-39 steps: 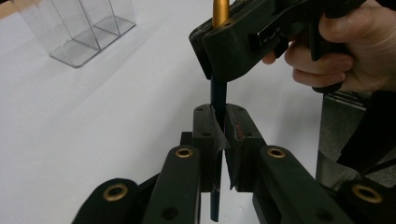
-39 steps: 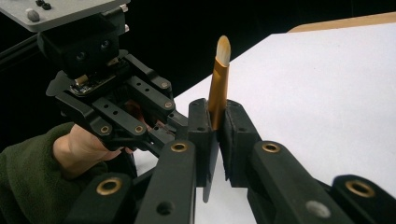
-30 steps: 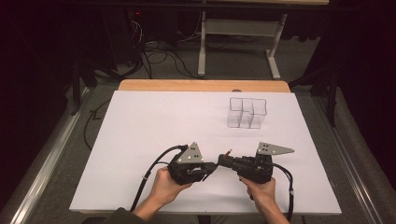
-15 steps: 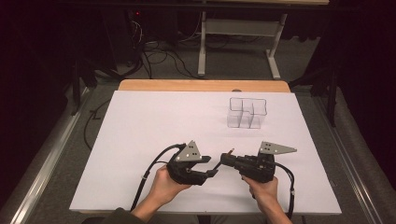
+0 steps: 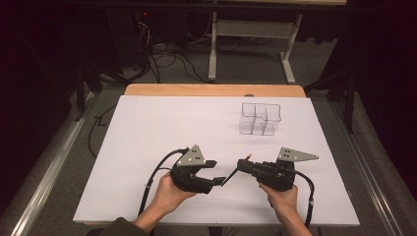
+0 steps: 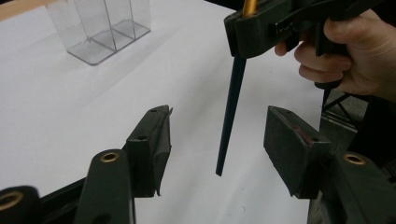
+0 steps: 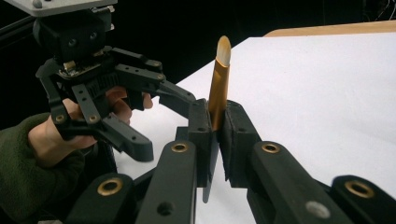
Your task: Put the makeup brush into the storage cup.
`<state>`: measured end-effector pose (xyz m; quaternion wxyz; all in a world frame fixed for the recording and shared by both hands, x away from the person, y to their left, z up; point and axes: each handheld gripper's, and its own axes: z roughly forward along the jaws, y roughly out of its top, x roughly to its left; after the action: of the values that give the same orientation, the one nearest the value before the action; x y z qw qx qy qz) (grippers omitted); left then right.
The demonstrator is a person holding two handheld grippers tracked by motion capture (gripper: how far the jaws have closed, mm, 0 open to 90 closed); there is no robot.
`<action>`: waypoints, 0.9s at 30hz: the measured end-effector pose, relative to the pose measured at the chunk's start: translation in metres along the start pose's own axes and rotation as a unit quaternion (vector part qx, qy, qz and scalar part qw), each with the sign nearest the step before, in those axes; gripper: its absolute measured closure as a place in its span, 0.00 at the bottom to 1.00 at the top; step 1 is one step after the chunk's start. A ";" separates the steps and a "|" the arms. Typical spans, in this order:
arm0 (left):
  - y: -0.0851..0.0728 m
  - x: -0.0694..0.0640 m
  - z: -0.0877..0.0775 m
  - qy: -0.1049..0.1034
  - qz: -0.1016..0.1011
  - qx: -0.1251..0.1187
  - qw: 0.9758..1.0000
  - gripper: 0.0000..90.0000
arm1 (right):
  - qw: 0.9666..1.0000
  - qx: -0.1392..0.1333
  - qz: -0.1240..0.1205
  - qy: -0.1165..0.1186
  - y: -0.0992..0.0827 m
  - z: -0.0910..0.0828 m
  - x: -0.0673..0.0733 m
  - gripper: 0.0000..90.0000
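A thin brush with a dark blue handle (image 5: 230,176) and a gold ferrule (image 7: 219,84) is clamped in my right gripper (image 5: 241,164), which is shut on it near the ferrule. The handle (image 6: 232,107) slants down toward the white table. My left gripper (image 5: 216,172) faces the right one at the table's near edge. Its jaws have just been opening, and the handle's end hangs between the pads (image 6: 154,135) without touching either. The left gripper (image 7: 163,125) stands open in the right gripper view, a hand behind it.
A clear plastic organiser with several compartments (image 5: 260,118) stands on the white table (image 5: 162,123) at the back right, also seen as a clear box (image 6: 100,28) in the left gripper view. Cables trail from both grippers toward the near edge.
The left gripper's jaws have spread apart and let go of the brush handle. The right gripper keeps the brush and has hardly moved.
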<state>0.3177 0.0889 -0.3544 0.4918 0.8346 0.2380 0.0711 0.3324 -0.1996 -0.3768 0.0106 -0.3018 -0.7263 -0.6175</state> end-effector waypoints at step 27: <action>-0.006 0.019 -0.031 0.042 -0.022 -0.030 0.998 0.43 | 1.000 0.007 -0.015 -0.015 0.004 -0.009 -0.002 0.95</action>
<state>0.3212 0.1241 -0.3464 0.5079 0.8101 0.2744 0.1025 0.3333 -0.2083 -0.3718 -0.0070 -0.3002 -0.7349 -0.6080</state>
